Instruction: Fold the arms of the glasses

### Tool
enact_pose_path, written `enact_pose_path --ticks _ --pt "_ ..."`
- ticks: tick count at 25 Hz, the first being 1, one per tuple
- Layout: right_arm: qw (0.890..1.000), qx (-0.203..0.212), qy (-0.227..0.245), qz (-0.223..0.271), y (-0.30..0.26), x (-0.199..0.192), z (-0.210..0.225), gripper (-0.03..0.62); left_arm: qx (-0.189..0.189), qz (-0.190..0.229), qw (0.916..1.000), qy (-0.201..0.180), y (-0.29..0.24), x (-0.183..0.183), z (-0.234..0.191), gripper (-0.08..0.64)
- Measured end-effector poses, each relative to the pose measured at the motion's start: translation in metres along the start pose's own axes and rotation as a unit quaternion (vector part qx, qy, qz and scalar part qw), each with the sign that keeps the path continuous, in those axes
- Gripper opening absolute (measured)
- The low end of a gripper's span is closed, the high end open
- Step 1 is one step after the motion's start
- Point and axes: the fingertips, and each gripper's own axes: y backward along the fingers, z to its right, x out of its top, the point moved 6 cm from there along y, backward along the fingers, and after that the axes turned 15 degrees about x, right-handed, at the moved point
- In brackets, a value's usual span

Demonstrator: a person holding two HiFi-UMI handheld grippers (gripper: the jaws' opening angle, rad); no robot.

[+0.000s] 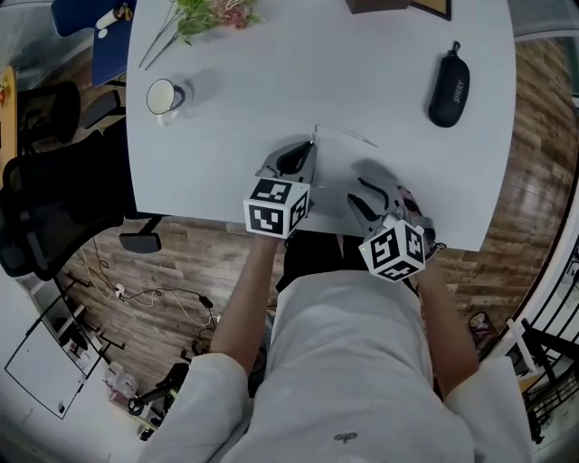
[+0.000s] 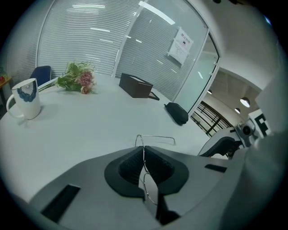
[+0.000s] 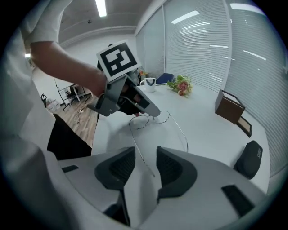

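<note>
Glasses (image 3: pixel 160 116) pinched between left gripper (image 2: pixel 144 157) jaws.

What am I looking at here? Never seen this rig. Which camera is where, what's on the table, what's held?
No robot here: a person holds a two-jaw gripper in each hand. The head view looks down from a camera on the person's head; the other two come from a camera on each gripper, looking along its jaws. The marker cubes belong to the grippers. On the white table are a mug, flowers, a black case, a brown box and wire glasses. The left gripper is shut on the glasses' frame. The right gripper is open; one arm of the glasses runs between its jaws, ungripped.
</note>
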Motion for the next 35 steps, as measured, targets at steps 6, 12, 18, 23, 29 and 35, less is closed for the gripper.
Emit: enact_pose_path --ticks 6,12,18,23,29,35 --pt "0.999 -0.006 0.025 -0.03 -0.008 -0.009 -0.002 0.132 -0.003 -0.003 1.0 -0.002 0.0 -0.001 0.0 0.026" --pt "0.998 -0.02 0.039 -0.051 -0.013 -0.017 -0.002 0.101 -0.007 -0.003 1.0 -0.004 0.001 -0.002 0.0 0.026" --pt "0.996 -0.033 0.045 -0.062 -0.015 -0.02 0.004 0.064 -0.011 -0.004 0.9999 -0.003 0.002 -0.003 -0.001 0.025" --pt "0.996 -0.044 0.037 -0.063 -0.016 -0.021 0.008 0.056 -0.015 -0.007 0.9999 -0.001 0.004 -0.005 0.0 0.025" --pt "0.997 -0.053 0.027 -0.057 -0.019 -0.016 0.016 0.052 -0.015 -0.009 0.9999 0.001 0.003 -0.006 -0.002 0.025" --pt "0.997 -0.06 0.02 -0.053 -0.021 -0.01 0.026 0.051 -0.015 -0.012 0.9998 0.001 0.002 -0.006 -0.001 0.025"
